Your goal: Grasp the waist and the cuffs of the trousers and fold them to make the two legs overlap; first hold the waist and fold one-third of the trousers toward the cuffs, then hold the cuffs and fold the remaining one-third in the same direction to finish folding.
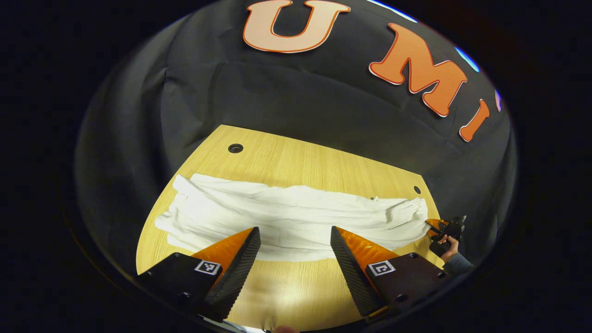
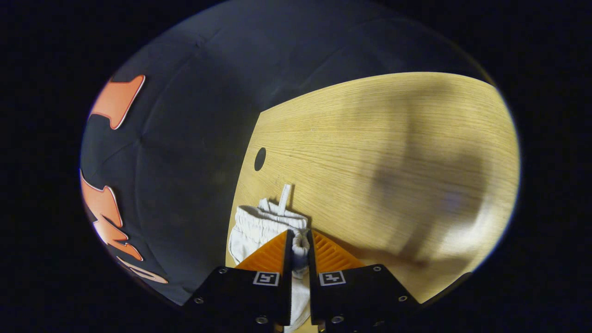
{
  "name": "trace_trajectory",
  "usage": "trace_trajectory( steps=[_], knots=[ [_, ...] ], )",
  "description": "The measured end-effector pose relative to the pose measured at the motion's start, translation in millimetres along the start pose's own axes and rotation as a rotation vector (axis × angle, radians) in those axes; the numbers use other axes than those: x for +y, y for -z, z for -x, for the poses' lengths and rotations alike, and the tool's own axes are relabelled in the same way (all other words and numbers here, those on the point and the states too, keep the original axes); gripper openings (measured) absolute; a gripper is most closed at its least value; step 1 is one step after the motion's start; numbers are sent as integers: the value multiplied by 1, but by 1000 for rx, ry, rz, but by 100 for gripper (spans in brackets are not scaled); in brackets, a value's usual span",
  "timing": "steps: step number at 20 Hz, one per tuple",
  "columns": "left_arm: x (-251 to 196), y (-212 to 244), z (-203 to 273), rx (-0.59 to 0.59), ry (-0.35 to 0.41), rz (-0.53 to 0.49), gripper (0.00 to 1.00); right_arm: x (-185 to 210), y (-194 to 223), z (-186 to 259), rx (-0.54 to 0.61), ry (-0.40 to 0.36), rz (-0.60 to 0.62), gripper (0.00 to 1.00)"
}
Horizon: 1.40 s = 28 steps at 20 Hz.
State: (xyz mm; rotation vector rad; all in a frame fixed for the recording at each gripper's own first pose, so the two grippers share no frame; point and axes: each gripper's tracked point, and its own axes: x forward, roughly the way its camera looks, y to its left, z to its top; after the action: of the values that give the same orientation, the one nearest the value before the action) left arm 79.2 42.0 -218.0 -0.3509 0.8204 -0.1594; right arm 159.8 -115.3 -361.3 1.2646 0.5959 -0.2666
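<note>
White trousers (image 1: 296, 215) lie stretched sideways across the wooden table (image 1: 286, 157), with the cuffs at the left and the waist at the right. My left gripper (image 1: 294, 230) hovers open over the trousers' near edge around mid-length, with nothing between its fingers. In the left gripper view, my right gripper (image 1: 443, 227) sits at the waist end, held by a hand (image 1: 449, 245). In the right gripper view, my right gripper (image 2: 299, 233) is shut on the gathered waistband (image 2: 263, 222). A drawstring (image 2: 284, 196) sticks out onto the table (image 2: 393, 152).
Round cable holes are cut in the tabletop: one at the far left (image 1: 235, 148), one at the far right (image 1: 417, 189), and one beside the waistband (image 2: 260, 158). The black cloth wall stands just behind the table's far edge. Bare wood runs along the near side.
</note>
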Motion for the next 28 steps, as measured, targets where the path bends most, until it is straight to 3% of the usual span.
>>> trace_trajectory(
  steps=[7, 13, 21, 28],
  knots=[
    [-11, 7, 1, -4, 23, 7, 100, 51, 3, 19, -10, -198, -41, 12],
    [-8, 1, 17, -61, 12, 20, 100, 96, 22, 44, 8, -307, -63, 12],
    [34, 3, 43, -121, 9, 9, 99, 140, 55, 85, -27, -380, -55, 12],
    [76, 3, 55, -126, 46, -16, 99, 179, 110, 112, -36, -409, -10, 12]
  ],
)
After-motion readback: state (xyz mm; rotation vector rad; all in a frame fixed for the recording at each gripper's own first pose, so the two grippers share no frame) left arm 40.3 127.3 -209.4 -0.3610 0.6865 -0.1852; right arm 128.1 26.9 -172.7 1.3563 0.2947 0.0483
